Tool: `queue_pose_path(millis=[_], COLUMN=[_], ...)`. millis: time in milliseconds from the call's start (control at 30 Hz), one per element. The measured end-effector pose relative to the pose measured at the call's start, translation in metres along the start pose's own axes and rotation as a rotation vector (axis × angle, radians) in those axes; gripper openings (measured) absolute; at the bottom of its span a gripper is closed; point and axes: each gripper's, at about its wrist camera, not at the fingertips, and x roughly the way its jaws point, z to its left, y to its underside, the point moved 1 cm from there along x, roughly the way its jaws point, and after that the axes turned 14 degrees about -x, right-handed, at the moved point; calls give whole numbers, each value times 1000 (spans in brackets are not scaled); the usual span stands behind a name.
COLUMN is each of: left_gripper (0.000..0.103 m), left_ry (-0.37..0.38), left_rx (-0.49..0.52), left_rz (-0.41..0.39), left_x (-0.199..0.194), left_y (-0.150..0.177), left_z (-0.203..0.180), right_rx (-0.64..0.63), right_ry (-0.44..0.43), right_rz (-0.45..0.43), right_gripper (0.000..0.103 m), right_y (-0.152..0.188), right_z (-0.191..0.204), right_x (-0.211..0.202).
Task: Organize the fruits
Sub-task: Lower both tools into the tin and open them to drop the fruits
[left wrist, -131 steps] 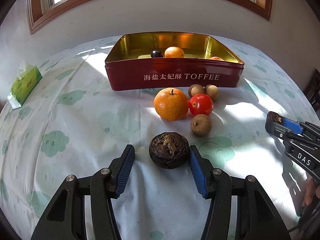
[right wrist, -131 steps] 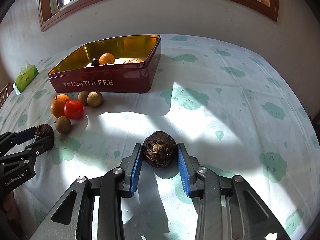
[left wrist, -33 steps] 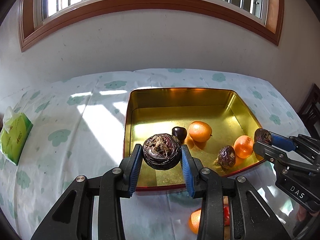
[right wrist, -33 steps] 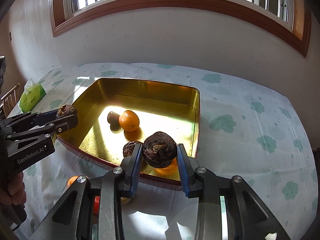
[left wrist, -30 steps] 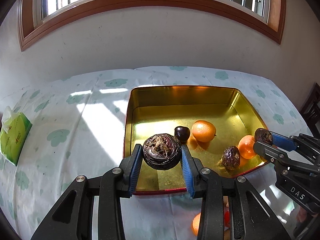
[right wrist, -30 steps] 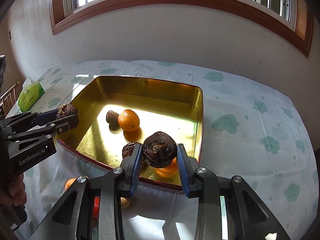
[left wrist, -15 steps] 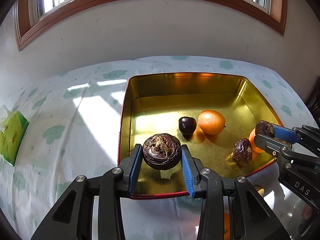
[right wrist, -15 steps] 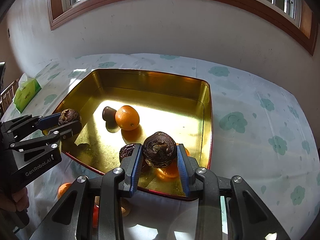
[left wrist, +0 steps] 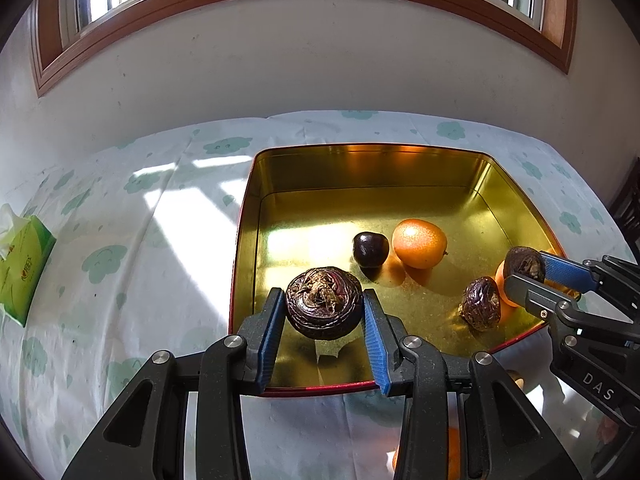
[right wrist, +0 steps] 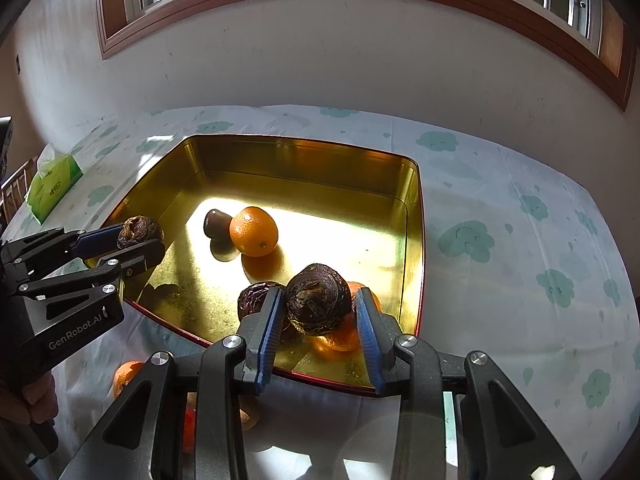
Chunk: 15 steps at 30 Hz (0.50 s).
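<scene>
While both are hanging over the gold-lined red tin [left wrist: 500, 184], the left gripper [left wrist: 324, 316] and right gripper [right wrist: 318, 312] are each clamping a dark, wrinkled round fruit [left wrist: 324, 302] [right wrist: 318, 298]; lowering before releasing is advisable.

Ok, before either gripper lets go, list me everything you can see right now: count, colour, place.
tin: one, gold inside, red outside, on the table
oranges in the tin: two; one mid-floor, one near the right wall, partly hidden
dark round fruit: one, beside the mid-floor orange
wrinkled brown fruit: one, loose on the tin floor, right side
held brown fruits: two; one in each gripper, both over the tin
fruit outside the tin: orange and red pieces below its near rim, mostly hidden
tissue pack: one, green, far left
tablecloth: white, green clouds
left gripper: shut on a fruit
right gripper: shut on a fruit
</scene>
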Motion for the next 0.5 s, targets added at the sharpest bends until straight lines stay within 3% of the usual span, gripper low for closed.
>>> queue_pose_path(millis=[200,333,500], left_gripper=[44,57,58], left_ry=[2,-4,-6], left_rx=[2,10,-5], left_rz=[4,5,0], left_x=[0,-1,-5], left_y=[0,1,4], left_z=[-1,-4,-4], right_rx=[13,13,13], right_ry=[-1,0,1], right_rz=[-1,-6,-16], right_gripper=[44,45,46], right_y=[1,3,6], right_z=[-2,-2,-2], right_x=[-2,-6,-16])
